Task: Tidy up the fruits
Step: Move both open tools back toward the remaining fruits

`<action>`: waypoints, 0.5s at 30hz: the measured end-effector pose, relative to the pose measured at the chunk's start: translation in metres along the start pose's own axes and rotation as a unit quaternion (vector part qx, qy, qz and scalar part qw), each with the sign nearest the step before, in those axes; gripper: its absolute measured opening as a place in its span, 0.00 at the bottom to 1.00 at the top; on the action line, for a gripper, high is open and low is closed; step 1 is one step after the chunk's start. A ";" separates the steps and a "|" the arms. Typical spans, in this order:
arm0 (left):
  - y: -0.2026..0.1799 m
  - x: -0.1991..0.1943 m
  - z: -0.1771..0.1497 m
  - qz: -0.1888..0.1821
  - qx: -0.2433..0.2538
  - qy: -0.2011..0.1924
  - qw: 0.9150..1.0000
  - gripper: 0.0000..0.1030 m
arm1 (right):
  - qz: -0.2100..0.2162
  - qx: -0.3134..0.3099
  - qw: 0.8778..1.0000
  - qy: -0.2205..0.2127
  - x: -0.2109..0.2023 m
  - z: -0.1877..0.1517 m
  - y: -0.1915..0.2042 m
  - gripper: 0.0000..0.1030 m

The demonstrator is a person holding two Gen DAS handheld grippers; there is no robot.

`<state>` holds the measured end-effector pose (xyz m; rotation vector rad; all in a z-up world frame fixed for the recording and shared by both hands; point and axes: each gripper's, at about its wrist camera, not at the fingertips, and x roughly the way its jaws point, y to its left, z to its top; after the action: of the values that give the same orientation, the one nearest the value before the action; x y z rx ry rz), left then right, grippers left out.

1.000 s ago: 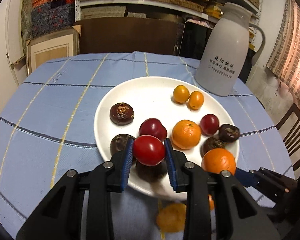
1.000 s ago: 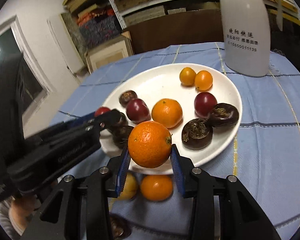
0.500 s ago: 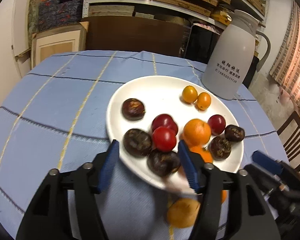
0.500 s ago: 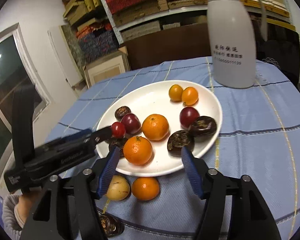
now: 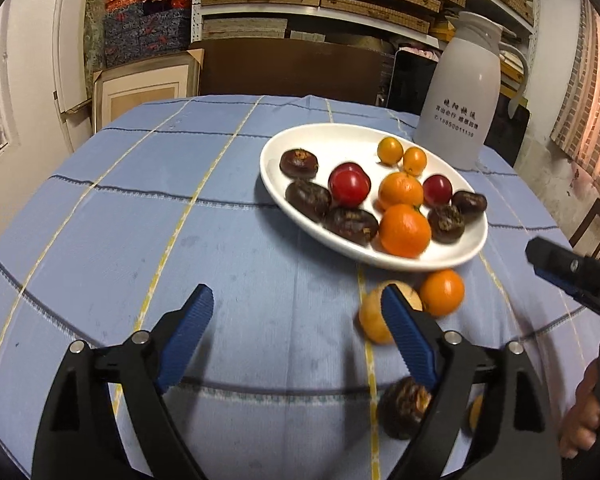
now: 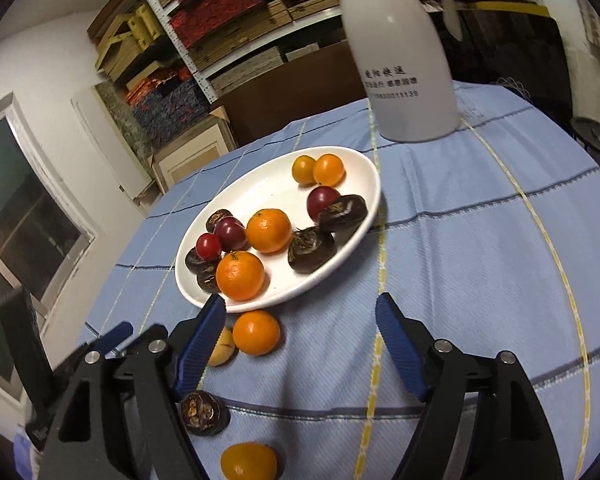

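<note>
A white plate [image 5: 332, 144] [image 6: 260, 192] on the blue tablecloth holds several fruits: two mandarins, small yellow-orange ones, red plums, a red tomato [image 5: 349, 188] [image 6: 208, 246] and dark brown water chestnuts. Off the plate lie a mandarin [image 5: 442, 292] [image 6: 256, 332], a yellowish fruit [image 5: 374, 318] [image 6: 222, 351], a dark chestnut [image 5: 402, 414] [image 6: 202, 412] and a small orange fruit [image 6: 249, 462]. My left gripper [image 5: 298, 340] is open and empty above the cloth, near the plate's front. My right gripper [image 6: 300, 344] is open and empty, just in front of the plate.
A tall white thermos jug [image 5: 464, 92] [image 6: 400, 52] stands behind the plate. Shelves of boxes and a brown cabinet stand beyond the round table's far edge. A chair [image 5: 596, 224] is at the right.
Both grippers opened, leaving the tomato and the mandarin on the plate, then pulled back toward the table's near side. Their jaws now stand wider.
</note>
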<state>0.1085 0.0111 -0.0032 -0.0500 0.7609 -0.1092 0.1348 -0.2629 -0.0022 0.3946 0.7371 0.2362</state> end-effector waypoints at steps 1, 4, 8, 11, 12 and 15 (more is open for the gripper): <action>-0.001 0.000 -0.003 0.002 0.002 0.003 1.000 0.83 | 0.002 0.006 1.000 0.000 -0.001 -0.001 -0.002 0.77; -0.005 0.000 -0.009 0.013 0.013 0.008 1.000 0.88 | 0.007 0.014 1.000 0.002 -0.005 -0.005 -0.005 0.77; -0.008 0.000 -0.014 0.012 0.021 0.014 1.000 0.89 | 0.013 0.006 1.000 0.010 -0.008 -0.012 -0.001 0.77; -0.009 -0.004 -0.018 0.008 0.021 0.015 1.000 0.89 | 0.017 -0.010 1.000 0.019 -0.012 -0.024 0.006 0.77; -0.009 -0.006 -0.019 0.006 0.020 0.014 1.000 0.89 | 0.017 -0.015 1.000 0.020 -0.013 -0.027 0.008 0.77; -0.010 -0.012 -0.024 0.001 0.023 0.014 1.000 0.90 | 0.013 -0.034 0.999 0.024 -0.018 -0.038 0.015 0.81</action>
<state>0.0819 0.0023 -0.0114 -0.0048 0.7852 -0.1263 0.0946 -0.2453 -0.0108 0.3353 0.7684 0.2952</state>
